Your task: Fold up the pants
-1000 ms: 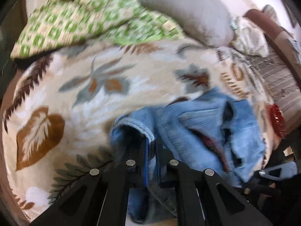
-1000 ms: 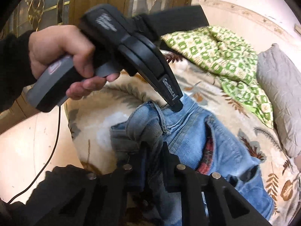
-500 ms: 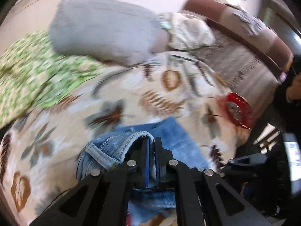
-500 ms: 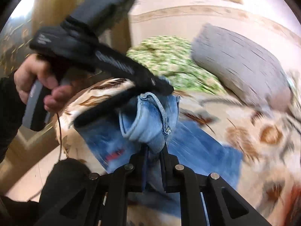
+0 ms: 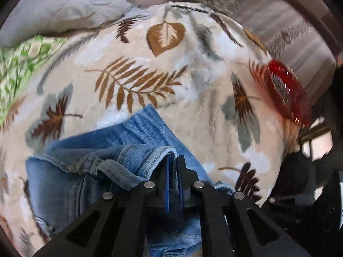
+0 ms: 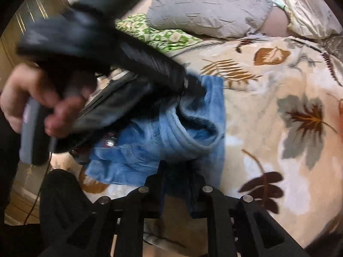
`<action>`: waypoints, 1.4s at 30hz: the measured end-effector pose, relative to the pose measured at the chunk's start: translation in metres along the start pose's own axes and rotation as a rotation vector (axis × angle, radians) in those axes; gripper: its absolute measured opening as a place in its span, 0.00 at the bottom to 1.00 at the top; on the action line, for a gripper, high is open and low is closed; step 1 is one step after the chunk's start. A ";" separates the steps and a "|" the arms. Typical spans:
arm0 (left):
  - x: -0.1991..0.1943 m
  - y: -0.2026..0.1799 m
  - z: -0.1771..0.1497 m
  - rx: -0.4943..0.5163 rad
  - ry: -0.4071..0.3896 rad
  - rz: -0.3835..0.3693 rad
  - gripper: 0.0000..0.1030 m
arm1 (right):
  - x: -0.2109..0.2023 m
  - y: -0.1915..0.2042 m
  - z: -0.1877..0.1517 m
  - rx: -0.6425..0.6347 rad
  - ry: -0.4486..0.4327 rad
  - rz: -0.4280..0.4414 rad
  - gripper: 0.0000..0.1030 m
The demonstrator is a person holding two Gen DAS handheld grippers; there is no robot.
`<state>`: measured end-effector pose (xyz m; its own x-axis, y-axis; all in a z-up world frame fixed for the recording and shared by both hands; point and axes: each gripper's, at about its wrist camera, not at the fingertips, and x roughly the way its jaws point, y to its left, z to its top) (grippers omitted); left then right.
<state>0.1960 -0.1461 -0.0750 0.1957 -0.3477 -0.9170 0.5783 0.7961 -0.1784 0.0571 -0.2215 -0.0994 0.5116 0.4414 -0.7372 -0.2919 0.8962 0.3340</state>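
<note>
We have carried the jeans (image 5: 139, 132) across the bed (image 5: 203, 111) toward the grey pillow (image 6: 205, 8): left gripper (image 5: 174, 160) clamps denim; right gripper (image 6: 176, 167), jaws just loosening, holds a fold.

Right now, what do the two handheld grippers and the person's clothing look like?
Both are matte black plastic: the left gripper has blue pads and silver rivets, the right gripper silver rivets too. The left one's grey handle trails a thin black cable. The sleeve is black.
</note>
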 end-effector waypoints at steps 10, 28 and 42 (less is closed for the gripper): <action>-0.162 0.037 -0.060 -0.008 -0.321 0.086 0.93 | -0.057 -0.009 0.007 -0.002 -0.147 0.026 0.85; -0.112 0.096 -0.221 0.026 -0.162 0.178 0.93 | 0.010 0.069 0.010 0.035 0.038 0.456 0.84; -0.130 0.036 -0.169 0.170 -0.291 0.099 0.09 | -0.061 0.052 0.054 -0.101 -0.189 0.373 0.11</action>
<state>0.0574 0.0119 -0.0228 0.4605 -0.4192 -0.7824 0.6642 0.7475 -0.0096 0.0543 -0.1991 -0.0052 0.4926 0.7430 -0.4531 -0.5573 0.6692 0.4914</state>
